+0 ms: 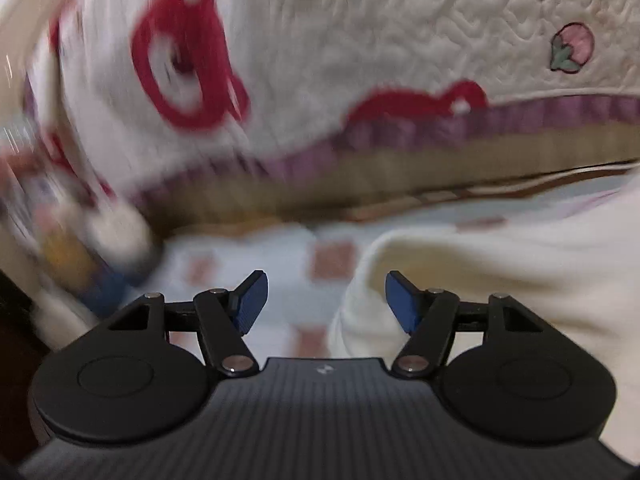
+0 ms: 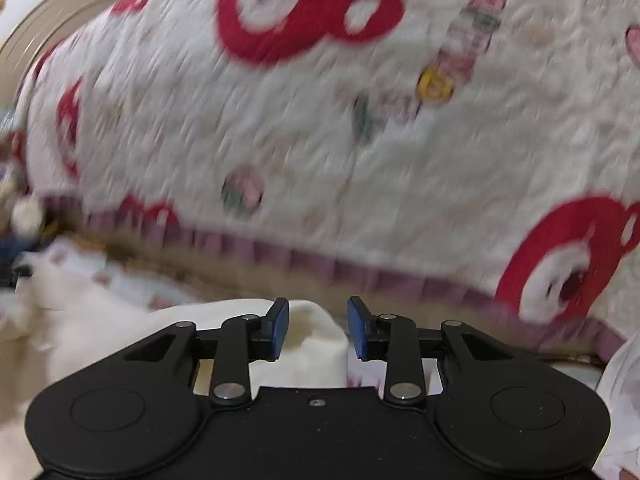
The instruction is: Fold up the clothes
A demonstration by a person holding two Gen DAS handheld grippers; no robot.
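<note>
Left tongs [image 1: 326,300] are spread wide, pinching nothing; the cream garment [image 1: 500,264] lies just to their right on a checked sheet [image 1: 280,256]. Right tongs [image 2: 318,328] are spread too, with a fold of that cream garment [image 2: 308,340] between the blue pads [image 2: 280,330], not gripped. Behind rises a quilted bear-print blanket [image 2: 300,128]. No writing is readable; both views are blurred.

Checked bed sheet [image 1: 256,256] — cream garment [image 1: 500,264] on it, quilt [image 1: 400,40] behind.
</note>
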